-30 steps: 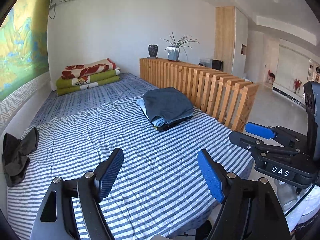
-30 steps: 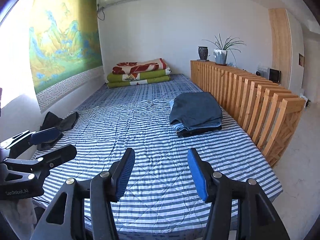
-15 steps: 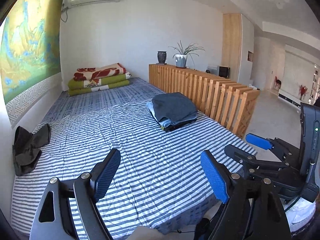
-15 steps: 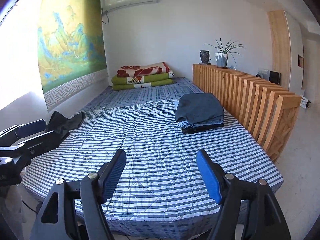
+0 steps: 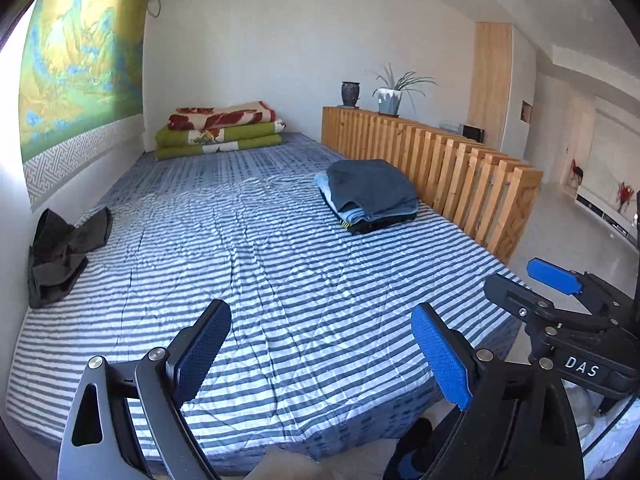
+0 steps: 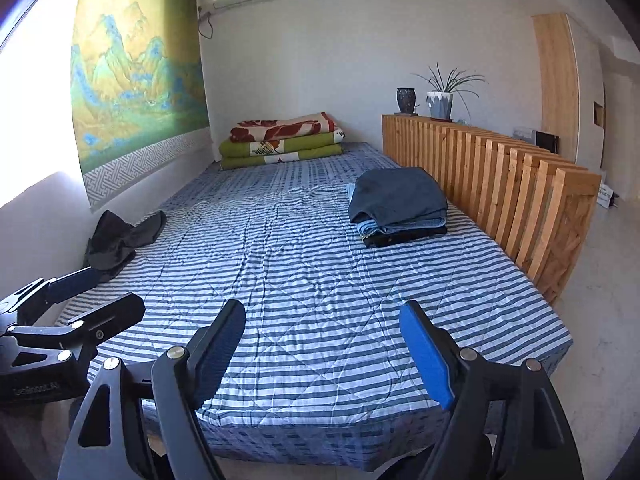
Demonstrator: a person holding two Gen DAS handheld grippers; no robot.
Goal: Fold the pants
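Crumpled dark pants (image 5: 60, 254) (image 6: 120, 240) lie at the left edge of the striped bed (image 5: 280, 280) (image 6: 320, 280), by the wall. A stack of folded pants (image 5: 370, 194) (image 6: 400, 206) sits on the right side of the bed beside the wooden slat railing. My left gripper (image 5: 320, 344) hovers open over the bed's near end, holding nothing. My right gripper (image 6: 322, 344) is open and empty too, above the near edge. Each gripper shows at the side of the other's view: the right gripper (image 5: 532, 284) and the left gripper (image 6: 84, 292).
Folded green and red blankets (image 5: 220, 130) (image 6: 284, 140) lie at the bed's far end. A wooden slat railing (image 5: 440, 164) (image 6: 500, 184) runs along the right side, with a vase and potted plant (image 6: 440, 100) on top. Bare floor lies right of the railing.
Both grippers have drawn back and risen from the bed, so more of its near edge shows. Both stay open. The clothes have not moved.
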